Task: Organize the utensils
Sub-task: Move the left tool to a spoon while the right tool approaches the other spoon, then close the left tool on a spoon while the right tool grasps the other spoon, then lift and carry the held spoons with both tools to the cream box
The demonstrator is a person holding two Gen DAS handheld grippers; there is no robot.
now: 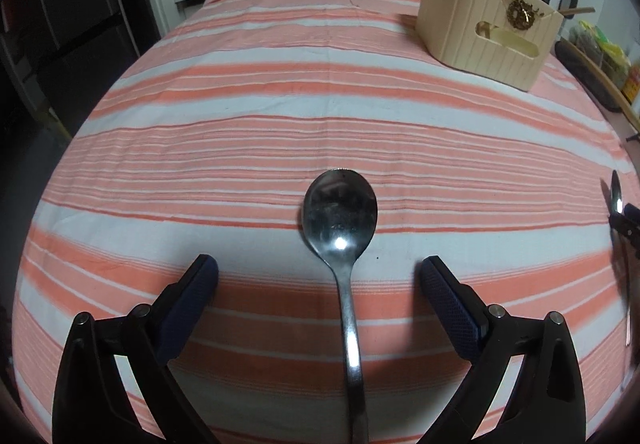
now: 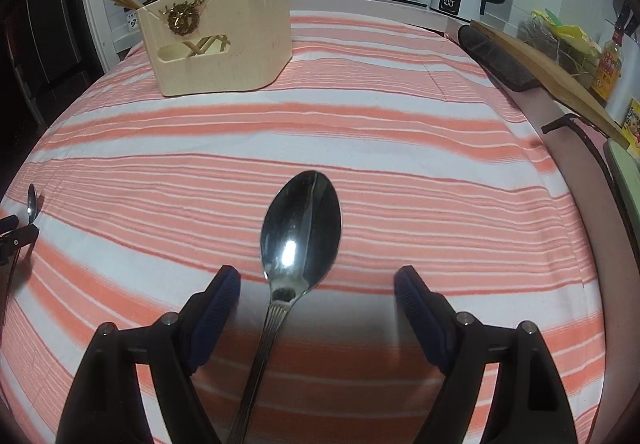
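Here, two metal spoons are seen on a tabletop (image 2: 440, 148) covered with a cloth of orange and white stripes. Both spoons can be judged as light, stiff and rather slippery, because the polished steel gives little friction to the pads. The bowl is wide and curved, so it would be a poor place for a grip; the narrow handle, just behind the neck, is judged the better place to be taken, with the jaws closed across its width.

The left spoon (image 1: 340, 220) lies with its bowl up and pointing away, its plain smooth handle running back between the fingers of the left gripper (image 1: 319, 274). The jaws of this gripper are held wide apart and nothing is pressed by them. The spoon's surface looks a little dull and scratched, with one bright reflection near the neck.

The right spoon (image 2: 301, 228) is darker and more mirror-like, and fine ridges are visible on its handle below the neck. It lies between the fingers of the right gripper (image 2: 317, 280), whose jaws are also well apart, not touching it.

A beige utensil holder (image 2: 222, 44), already carrying wooden chopsticks, stands well apart at the far side of the tabletop. It is probably the place where the spoons should be put.
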